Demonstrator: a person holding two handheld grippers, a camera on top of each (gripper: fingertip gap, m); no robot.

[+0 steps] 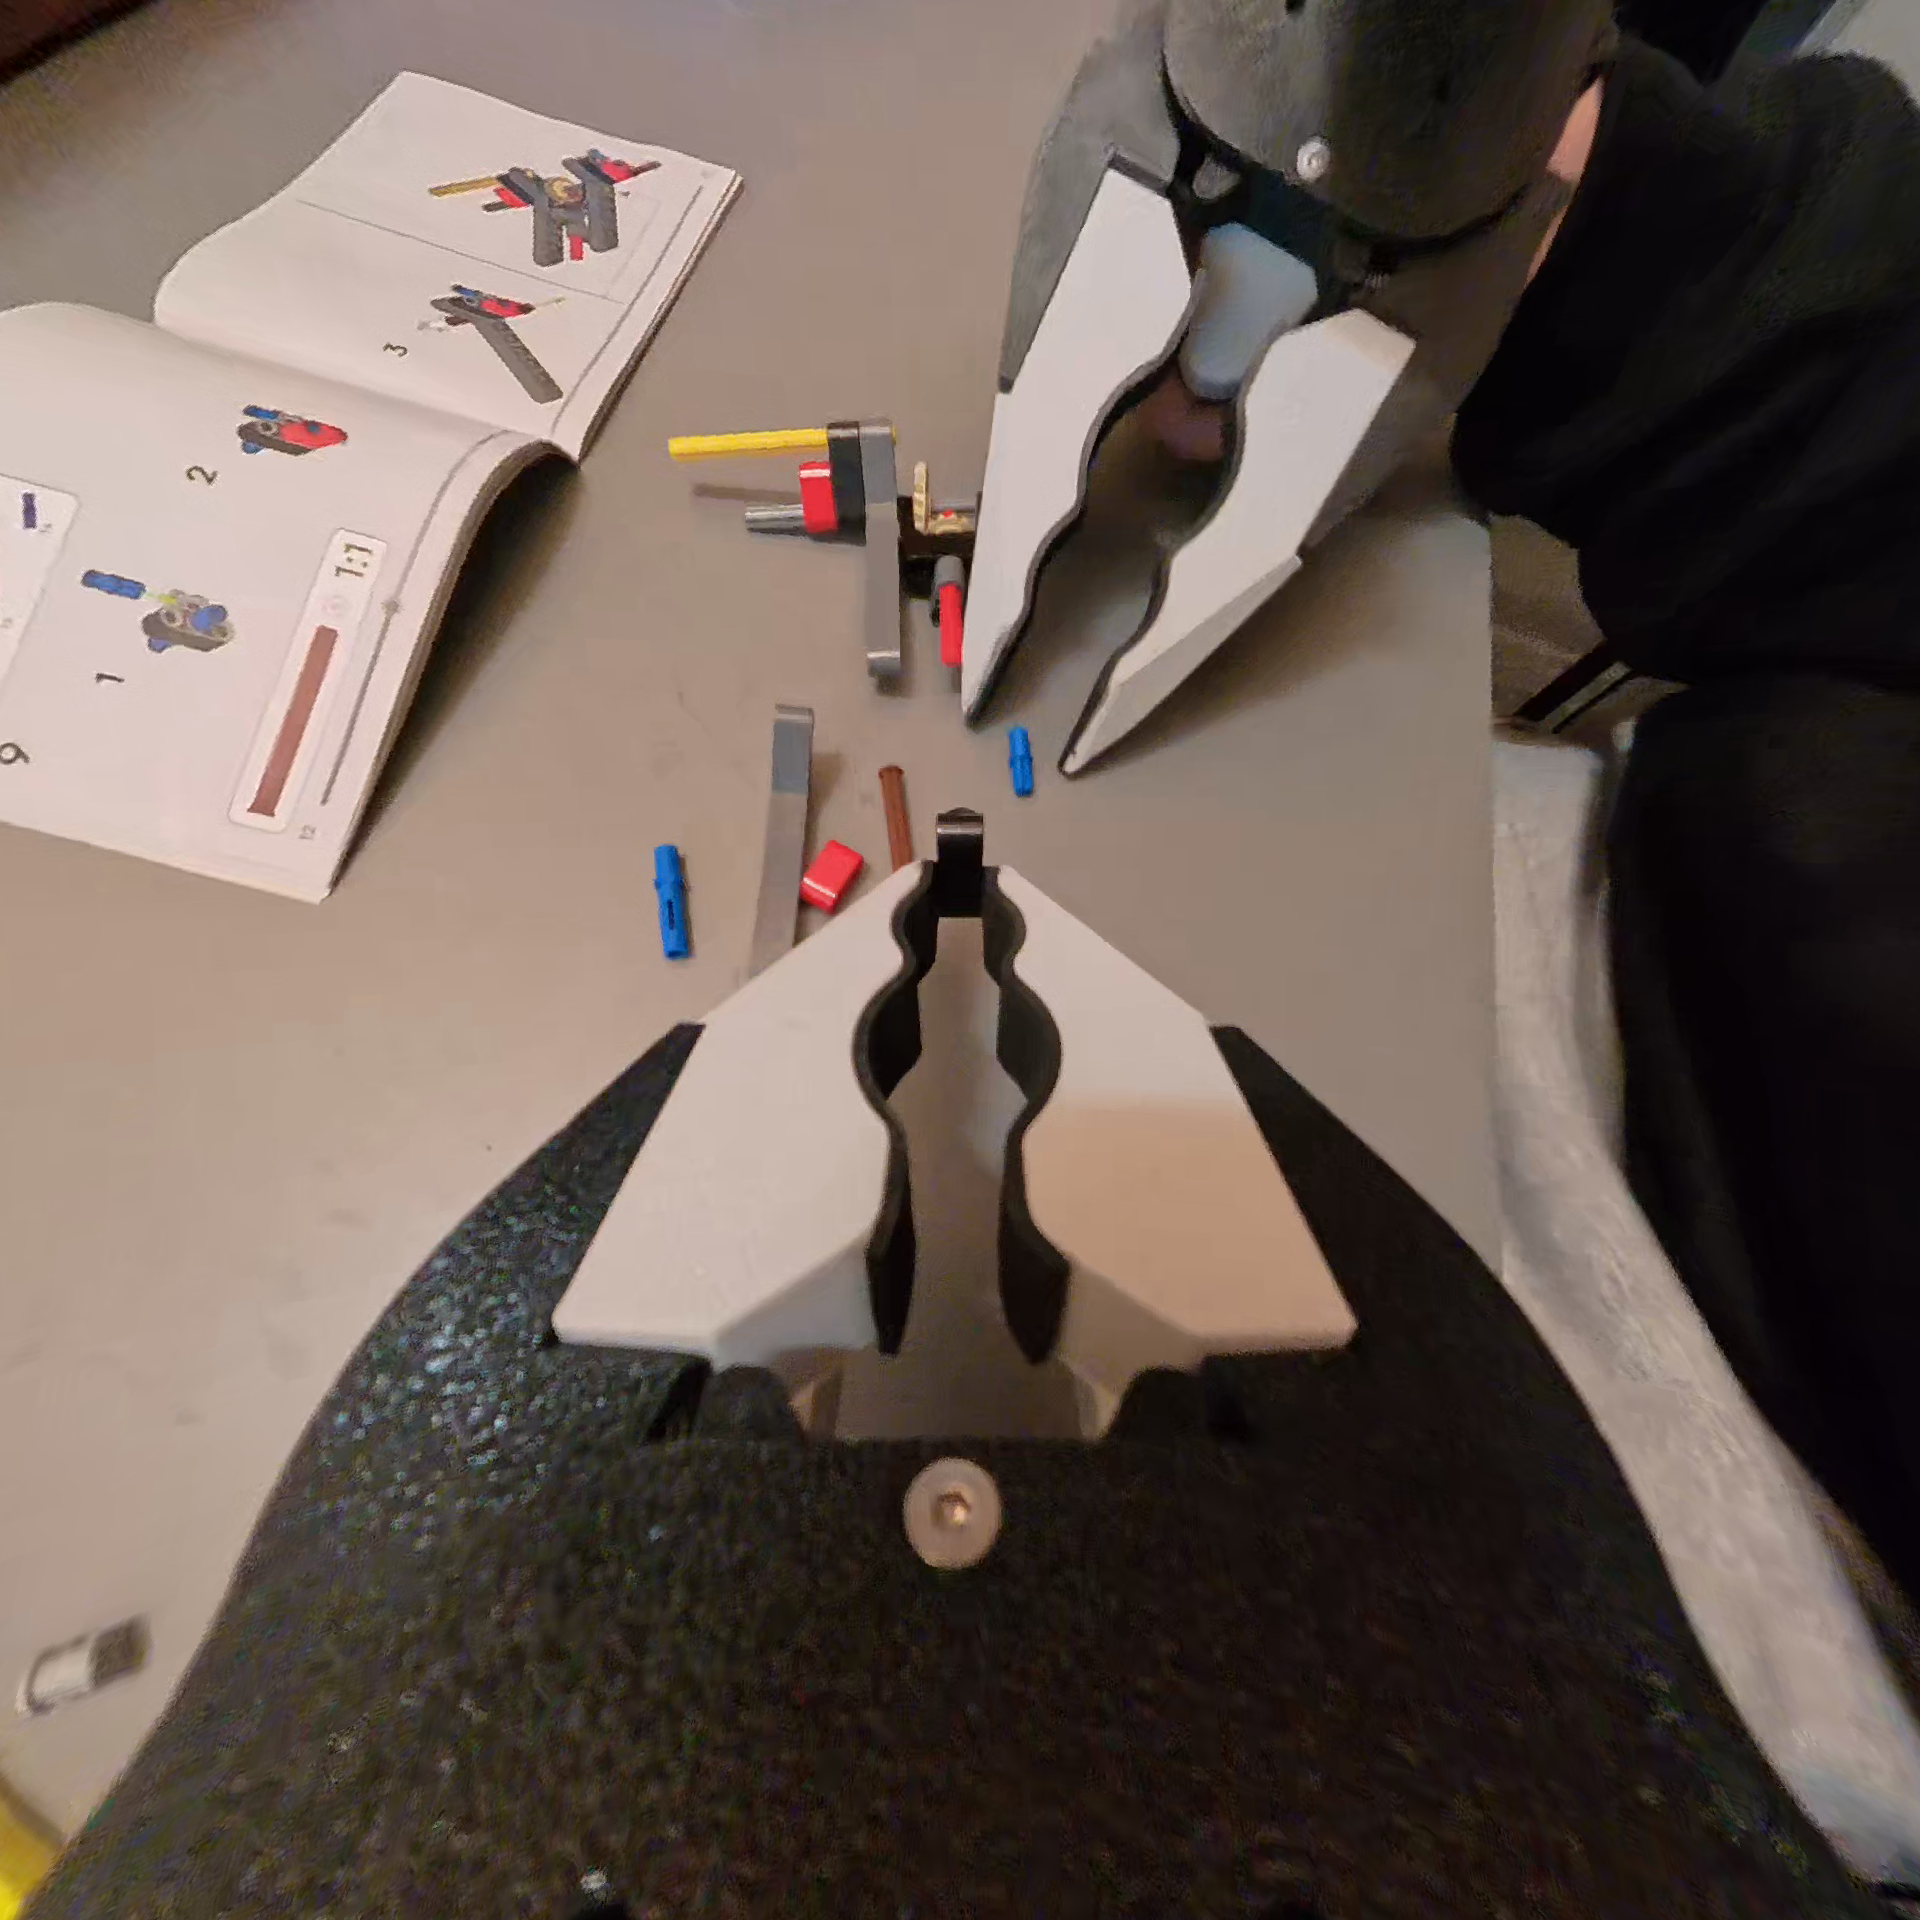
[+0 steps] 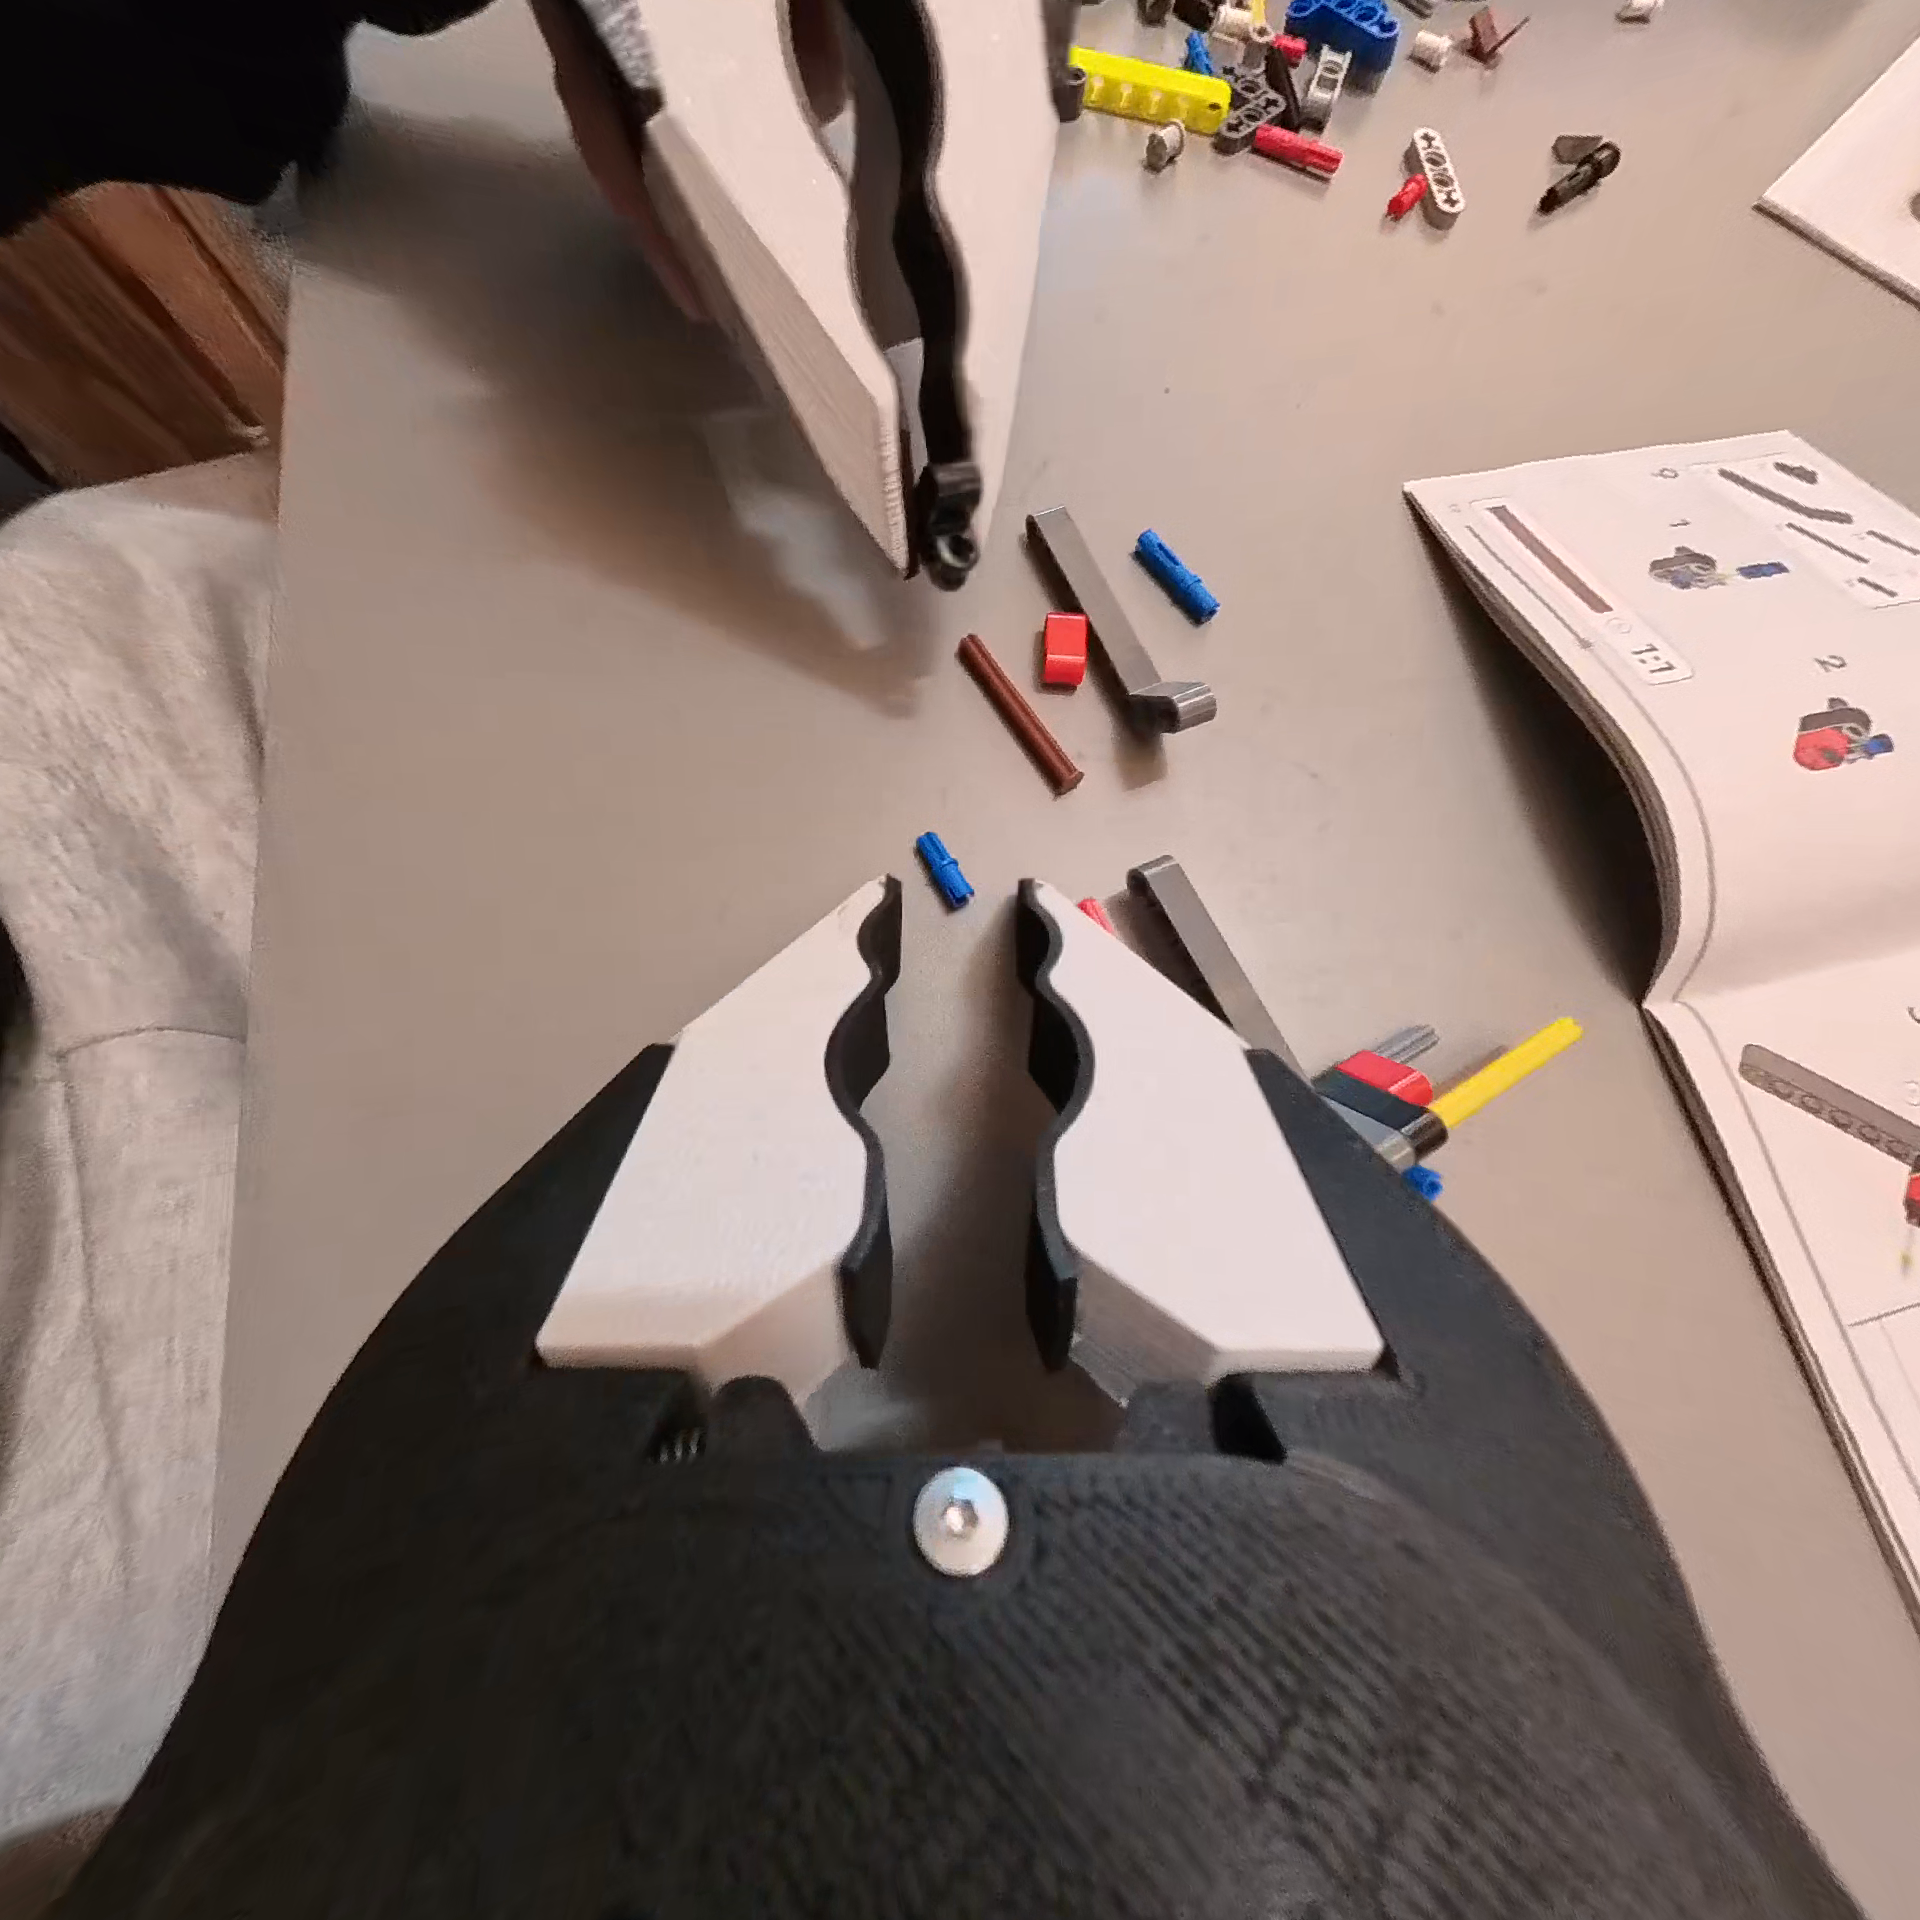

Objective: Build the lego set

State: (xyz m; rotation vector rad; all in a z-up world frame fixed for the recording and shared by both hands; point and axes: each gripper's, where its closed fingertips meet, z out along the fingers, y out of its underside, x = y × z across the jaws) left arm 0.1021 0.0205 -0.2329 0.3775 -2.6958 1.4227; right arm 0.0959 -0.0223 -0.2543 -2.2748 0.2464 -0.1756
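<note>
1. Gripping a small black piece point(image 1: 958, 864) at its very tips, the left gripper point(image 1: 958, 883) has its jaws nearly closed, and the piece pokes out past them above the table point(image 1: 520, 1091).
2. The right gripper point(image 2: 956, 888) stands with its jaws apart and nothing between them; a short blue pin point(image 2: 943, 871) lies on the table just beyond the gap between its tips.
3. Between the two grippers lie a brown axle point(image 2: 1018, 713), a red block point(image 2: 1063, 649), a grey beam point(image 2: 1117, 623) and a second blue pin point(image 2: 1176, 575), all loose and close together.
4. A part-built assembly point(image 1: 862, 509) of grey, red and black pieces, with a yellow axle point(image 1: 746, 445) sticking out, rests just beside the right gripper's fingers.
5. An open instruction booklet point(image 1: 312, 499) lies flat beyond the pieces.
6. A pile of loose parts point(image 2: 1278, 83) sits at the far edge of the right wrist view, well apart from the rest.
</note>
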